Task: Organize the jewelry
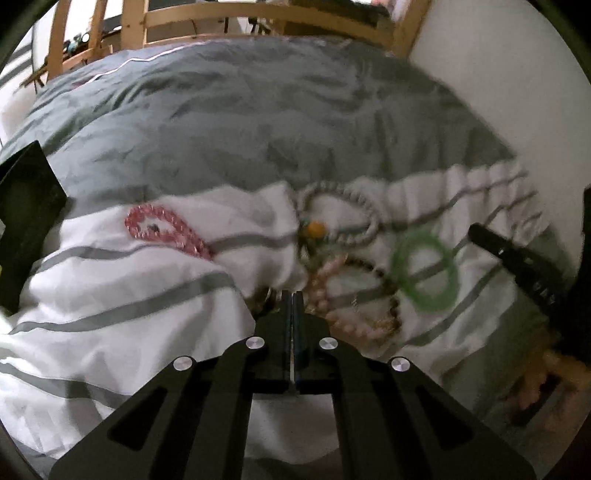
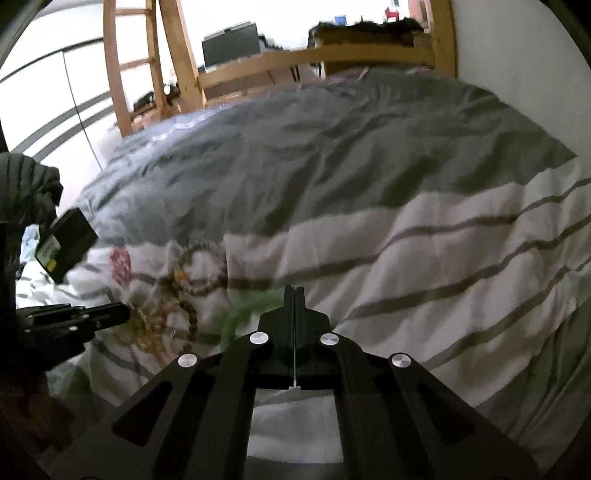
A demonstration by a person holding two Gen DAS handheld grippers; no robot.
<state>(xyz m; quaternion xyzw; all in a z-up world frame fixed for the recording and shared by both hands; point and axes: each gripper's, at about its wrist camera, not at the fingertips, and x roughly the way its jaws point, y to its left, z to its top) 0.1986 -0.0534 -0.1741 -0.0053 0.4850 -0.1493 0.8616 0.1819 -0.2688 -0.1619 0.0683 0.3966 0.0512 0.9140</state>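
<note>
Jewelry lies heaped on the white, grey-striped end of a duvet [image 1: 122,295]; beyond it the cover turns plain grey.

Left wrist view: I read my left gripper [image 1: 293,295] as clenched, fingers pressed flat together, tips down at the near edge of the pile. Whether any strand is pinched there I cannot tell; the tips hide it. Pink bead bracelet [image 1: 325,291] sits just right of the tips, touching a dark bead strand [image 1: 384,273]. Green bangle [image 1: 424,273] lies further right. White bead necklace [image 1: 343,214] with an orange bead [image 1: 317,229] loops behind. Red bead bracelet [image 1: 162,229] lies apart, to the left. Black box [image 1: 26,218] at left edge. Wooden bed frame [image 1: 207,18] and white wall [image 1: 498,92] close the far side.

Right wrist view: right gripper [image 2: 294,295] likewise clenched, holding nothing I can see, above the duvet. Green bangle [image 2: 243,310] shows blurred just left of its tips. Left gripper [image 2: 110,312] enters from the left at the pile. Dark monitor [image 2: 231,44] stands behind the frame.
</note>
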